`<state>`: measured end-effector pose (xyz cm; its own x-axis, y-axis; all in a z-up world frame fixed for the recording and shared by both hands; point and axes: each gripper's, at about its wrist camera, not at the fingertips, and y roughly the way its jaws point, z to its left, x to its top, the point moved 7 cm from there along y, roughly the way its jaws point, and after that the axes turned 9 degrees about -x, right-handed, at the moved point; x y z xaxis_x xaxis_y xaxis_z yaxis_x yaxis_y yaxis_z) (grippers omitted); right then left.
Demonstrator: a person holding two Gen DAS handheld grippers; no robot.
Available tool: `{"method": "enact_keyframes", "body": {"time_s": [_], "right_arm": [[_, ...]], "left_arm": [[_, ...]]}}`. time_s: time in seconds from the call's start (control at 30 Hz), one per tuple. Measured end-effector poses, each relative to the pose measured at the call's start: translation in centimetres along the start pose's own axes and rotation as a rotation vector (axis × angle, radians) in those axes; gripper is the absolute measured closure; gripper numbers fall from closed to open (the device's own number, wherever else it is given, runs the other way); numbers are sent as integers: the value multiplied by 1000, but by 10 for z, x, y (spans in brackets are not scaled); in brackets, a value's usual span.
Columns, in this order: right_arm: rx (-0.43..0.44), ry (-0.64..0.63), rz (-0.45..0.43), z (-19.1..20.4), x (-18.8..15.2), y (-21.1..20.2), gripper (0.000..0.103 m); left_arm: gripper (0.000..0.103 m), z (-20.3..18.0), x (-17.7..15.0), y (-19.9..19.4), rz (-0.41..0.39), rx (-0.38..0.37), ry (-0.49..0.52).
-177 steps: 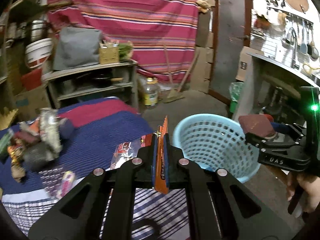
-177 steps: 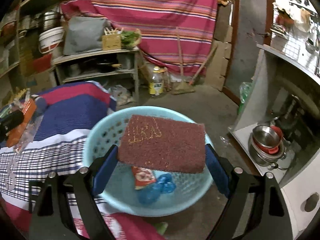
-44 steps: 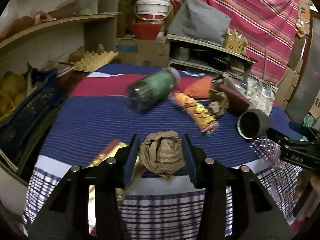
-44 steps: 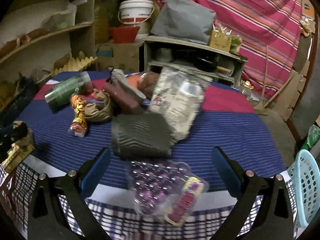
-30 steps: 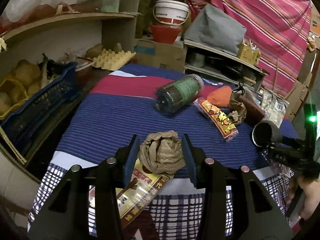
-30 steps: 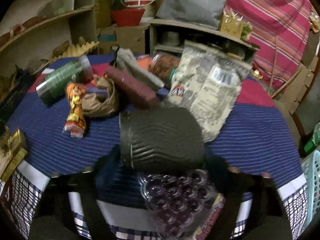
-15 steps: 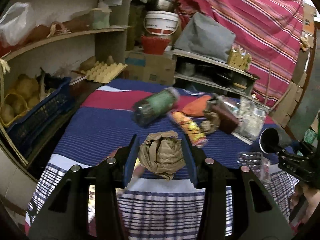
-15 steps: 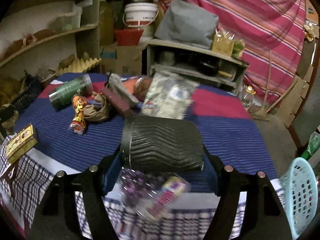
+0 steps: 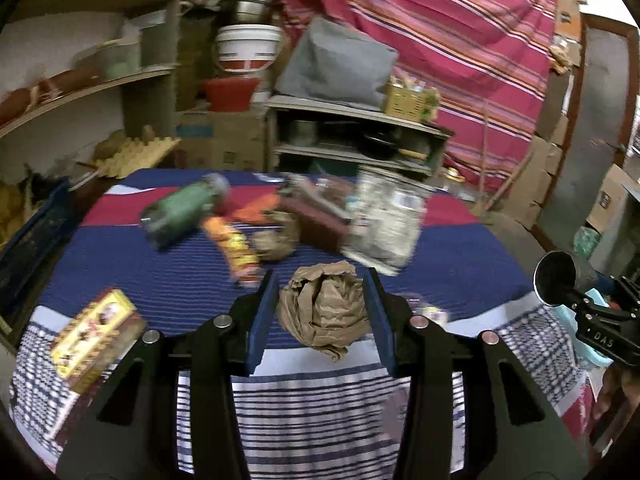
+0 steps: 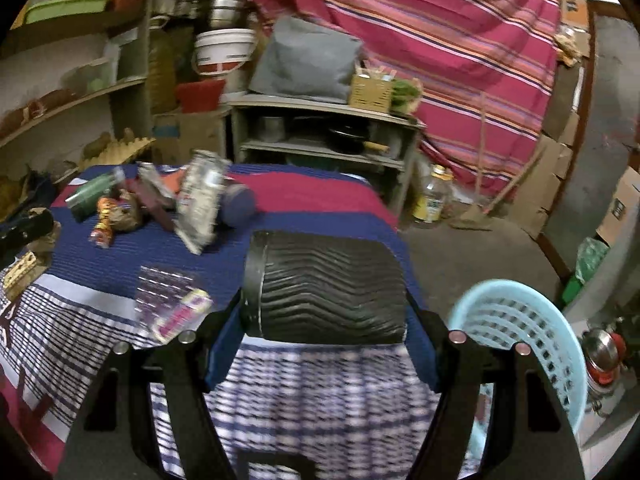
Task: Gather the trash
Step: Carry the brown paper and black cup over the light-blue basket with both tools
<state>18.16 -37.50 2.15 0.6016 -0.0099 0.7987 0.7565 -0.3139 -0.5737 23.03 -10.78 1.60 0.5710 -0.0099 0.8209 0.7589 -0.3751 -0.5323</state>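
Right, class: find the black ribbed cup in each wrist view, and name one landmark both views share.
Left wrist view: black ribbed cup at the far right edge, mouth towards the camera.
Right wrist view: the cup fills the lower centre, lying sideways between the jaws.
Shared landmark: the white bucket on the shelves behind.

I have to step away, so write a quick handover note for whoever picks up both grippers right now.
Left gripper: shut on a crumpled brown paper bag.
Right gripper: shut on a black ribbed cup, lying sideways between the pads.
Light blue plastic basket: on the floor, right of the table.
Done: both items lifted.
Left: drop both in the basket, then clear the green can, orange wrapper, yellow box and clear blister tray from the striped tablecloth.
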Motion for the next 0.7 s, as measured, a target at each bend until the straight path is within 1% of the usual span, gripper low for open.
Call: {"method": "enact_keyframes", "body": {"time_s": [0.13, 0.3, 0.4, 0.57, 0.7], "right_arm": [[-54, 38, 12, -42, -11, -1, 32], [-133, 103, 27, -107, -23, -3, 32], [-169, 132, 31, -139, -29, -3, 32], [-218, 164, 31, -177, -39, -5, 32], [-243, 188, 49, -199, -51, 0, 32]], "left_arm": [[60, -47, -1, 17, 13, -65, 28], [60, -106, -7, 41, 37, -152, 70], [60, -138, -11, 54, 48, -190, 98], [60, -182, -13, 68, 57, -239, 144], [60, -217, -12, 76, 53, -270, 178]]}}
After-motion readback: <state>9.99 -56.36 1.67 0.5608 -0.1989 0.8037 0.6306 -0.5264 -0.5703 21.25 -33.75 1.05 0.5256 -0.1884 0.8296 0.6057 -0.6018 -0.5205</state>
